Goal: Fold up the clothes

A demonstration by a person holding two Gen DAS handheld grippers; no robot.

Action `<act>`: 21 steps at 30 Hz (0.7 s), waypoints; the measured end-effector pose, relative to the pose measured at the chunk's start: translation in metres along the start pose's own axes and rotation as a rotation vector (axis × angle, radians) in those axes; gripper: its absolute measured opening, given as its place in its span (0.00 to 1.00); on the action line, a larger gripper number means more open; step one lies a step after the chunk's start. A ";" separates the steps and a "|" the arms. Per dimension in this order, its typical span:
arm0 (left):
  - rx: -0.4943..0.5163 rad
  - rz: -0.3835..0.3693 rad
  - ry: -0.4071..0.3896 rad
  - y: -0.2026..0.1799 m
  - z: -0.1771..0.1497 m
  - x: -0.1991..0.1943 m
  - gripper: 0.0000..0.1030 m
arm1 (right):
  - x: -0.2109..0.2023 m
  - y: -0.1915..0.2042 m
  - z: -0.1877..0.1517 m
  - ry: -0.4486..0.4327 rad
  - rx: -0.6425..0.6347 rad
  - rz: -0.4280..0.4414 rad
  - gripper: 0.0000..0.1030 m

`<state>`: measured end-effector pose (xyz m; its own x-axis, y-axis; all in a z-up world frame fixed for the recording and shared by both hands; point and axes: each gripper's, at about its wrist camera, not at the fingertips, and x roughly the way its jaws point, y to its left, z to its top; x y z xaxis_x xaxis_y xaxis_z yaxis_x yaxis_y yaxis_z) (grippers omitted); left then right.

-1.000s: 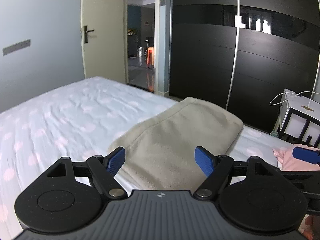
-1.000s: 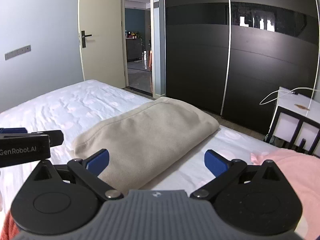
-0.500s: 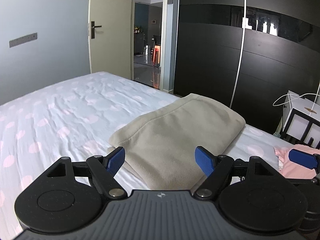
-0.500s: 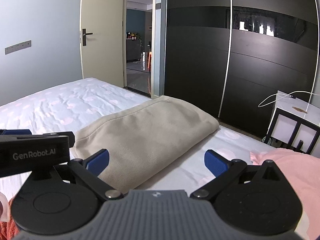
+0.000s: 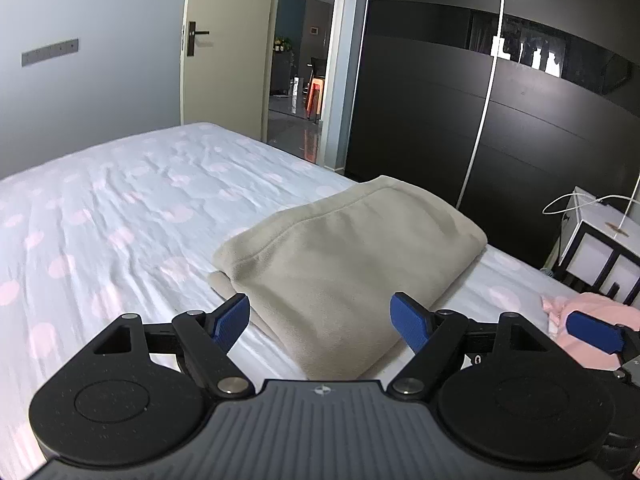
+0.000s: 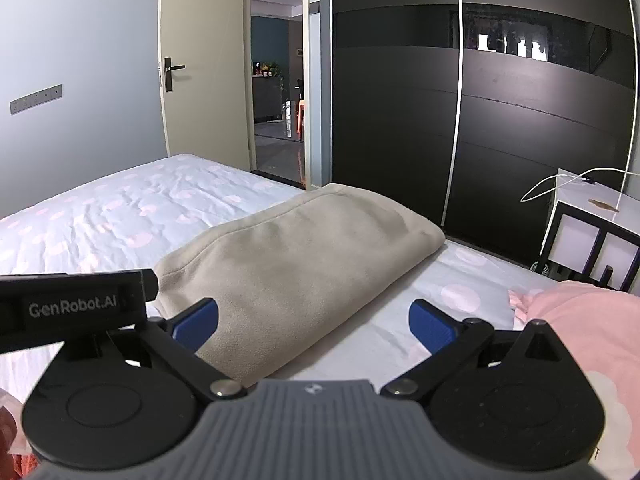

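A folded beige garment [image 5: 348, 264] lies on the bed, also in the right wrist view [image 6: 296, 256]. A pink garment [image 6: 580, 320] lies to its right, seen at the right edge of the left wrist view [image 5: 592, 312]. My left gripper [image 5: 320, 320] is open and empty, held above the near edge of the beige garment. My right gripper [image 6: 314, 322] is open and empty, above the sheet between the beige and pink garments. The left gripper's body [image 6: 72, 304] shows at the left of the right wrist view.
The bed has a white sheet with pink dots [image 5: 120, 208]. A black wardrobe [image 5: 480, 120] stands behind the bed. A white nightstand with a cable [image 5: 600, 240] is at the right. An open door [image 5: 228, 60] is at the back.
Both grippers have drawn back and risen slightly; the beige garment sits further out in both views. Both stay open and empty.
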<state>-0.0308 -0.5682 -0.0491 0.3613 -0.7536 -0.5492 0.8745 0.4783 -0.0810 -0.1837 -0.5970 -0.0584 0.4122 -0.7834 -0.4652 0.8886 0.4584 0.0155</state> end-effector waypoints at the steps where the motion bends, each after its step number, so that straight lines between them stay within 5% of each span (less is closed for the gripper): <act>1: -0.002 0.001 0.000 0.000 0.000 -0.001 0.75 | -0.001 0.001 0.000 -0.002 0.000 0.000 0.99; 21: -0.053 0.002 -0.002 0.013 -0.002 -0.011 0.75 | -0.008 0.013 -0.001 -0.020 -0.013 0.029 0.99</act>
<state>-0.0237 -0.5530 -0.0461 0.3636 -0.7538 -0.5473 0.8555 0.5027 -0.1242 -0.1758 -0.5840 -0.0555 0.4414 -0.7778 -0.4474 0.8737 0.4862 0.0167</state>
